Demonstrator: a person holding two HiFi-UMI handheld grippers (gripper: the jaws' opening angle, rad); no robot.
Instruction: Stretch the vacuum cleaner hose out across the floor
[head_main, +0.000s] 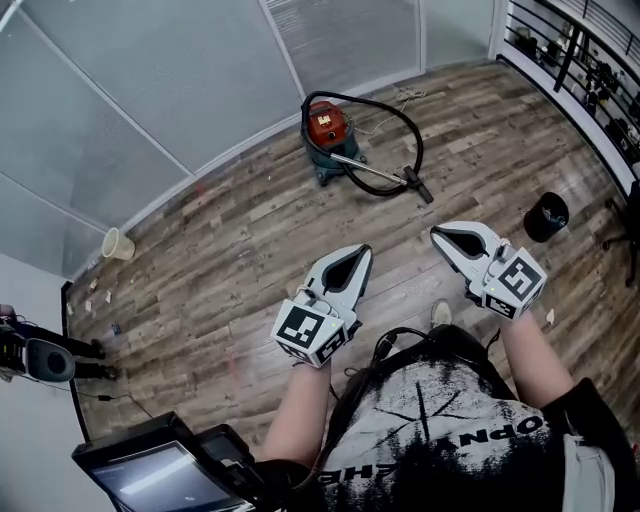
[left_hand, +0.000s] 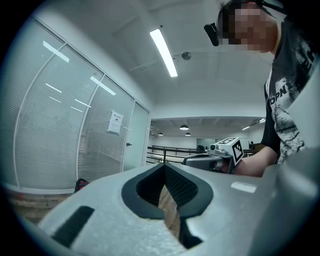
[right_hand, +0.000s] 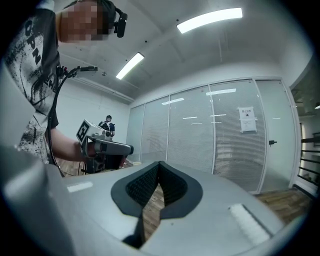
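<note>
A red and teal vacuum cleaner (head_main: 326, 130) stands on the wooden floor near the glass wall. Its black hose (head_main: 414, 128) arcs from the canister round to the right and down. The metal wand (head_main: 372, 167) lies in front of the canister and ends at the floor nozzle (head_main: 421, 188). My left gripper (head_main: 362, 252) and right gripper (head_main: 437, 235) are held level side by side, well short of the vacuum, both shut with nothing between the jaws. In the left gripper view a sliver of the red vacuum (left_hand: 81, 184) shows by the wall beyond the left gripper (left_hand: 164, 167). The right gripper (right_hand: 159, 165) shows empty too.
A black bin (head_main: 546, 215) stands at the right and a cream cup (head_main: 118, 243) by the wall at the left. A railing (head_main: 570, 50) runs along the far right. Dark equipment (head_main: 40, 358) and a monitor (head_main: 160, 470) sit at the lower left. A distant person (right_hand: 106, 125) stands behind.
</note>
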